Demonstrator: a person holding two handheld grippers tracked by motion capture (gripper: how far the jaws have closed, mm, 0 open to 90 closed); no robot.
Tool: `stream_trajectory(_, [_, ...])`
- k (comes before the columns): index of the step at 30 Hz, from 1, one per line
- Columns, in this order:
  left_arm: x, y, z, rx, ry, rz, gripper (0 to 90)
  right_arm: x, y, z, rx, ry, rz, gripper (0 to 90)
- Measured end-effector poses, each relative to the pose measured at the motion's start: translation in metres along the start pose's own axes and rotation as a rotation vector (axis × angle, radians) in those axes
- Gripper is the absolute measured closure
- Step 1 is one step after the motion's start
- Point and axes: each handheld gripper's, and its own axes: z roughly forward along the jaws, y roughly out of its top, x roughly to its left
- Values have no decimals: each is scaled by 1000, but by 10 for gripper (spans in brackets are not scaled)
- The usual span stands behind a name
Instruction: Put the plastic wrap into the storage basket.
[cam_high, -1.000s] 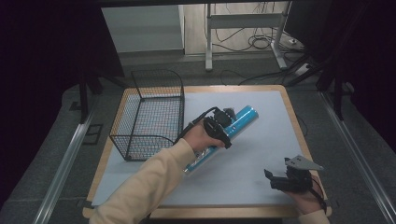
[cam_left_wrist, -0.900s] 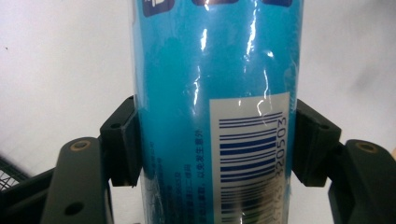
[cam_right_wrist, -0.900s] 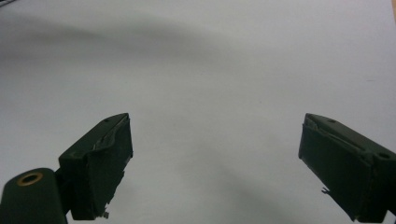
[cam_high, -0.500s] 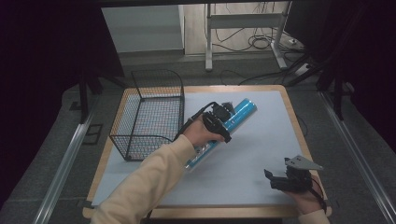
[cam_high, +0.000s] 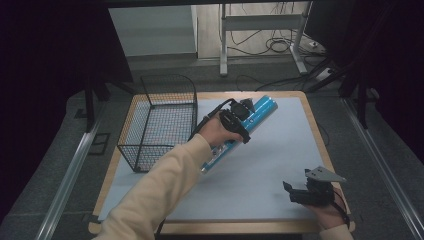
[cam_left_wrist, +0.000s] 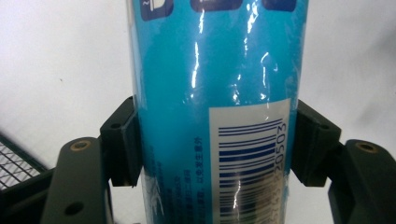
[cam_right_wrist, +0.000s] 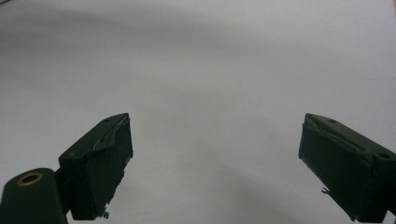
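A long blue tube (cam_high: 252, 115) with a barcode label slants across the middle of the white mat. My left gripper (cam_high: 243, 122) is shut on the blue tube (cam_left_wrist: 217, 93) around its middle, with both black pads pressed against its sides. One end of the tube points toward the table's far right, the other toward the near left. My right gripper (cam_high: 295, 192) rests near the front right corner of the mat. Its jaws stand wide apart in the right gripper view (cam_right_wrist: 215, 158), with nothing between them.
A black wire basket (cam_high: 160, 120) stands at the left of the wooden table (cam_high: 320, 135), just left of the tube. The white mat (cam_high: 270, 165) covers most of the tabletop. Beyond the far edge are a metal stand's legs and cables on the floor.
My left gripper has lifted the blue tube a little and carried it left toward the basket. The right gripper has stayed where it was.
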Motion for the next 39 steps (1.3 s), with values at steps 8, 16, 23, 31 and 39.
stream_trajectory(8, [7, 9, -10, -8, 19, 1, 318, 0, 0, 1, 1, 2, -1, 100])
stream_trajectory(16, [15, 13, -15, -13, 31, -8, 318, -1, 0, 0, 0, 1, 1, 100])
stream_trajectory(23, [25, 18, -30, -22, 50, -12, 319, -1, 0, 0, -1, 2, 4, 100])
stream_trajectory(31, [33, 19, -35, -18, 65, -14, 319, 0, 0, 0, 3, 3, 6, 100])
stream_trajectory(39, [42, 27, -47, -23, 93, -11, 319, -1, 0, 1, 4, 2, 5, 100])
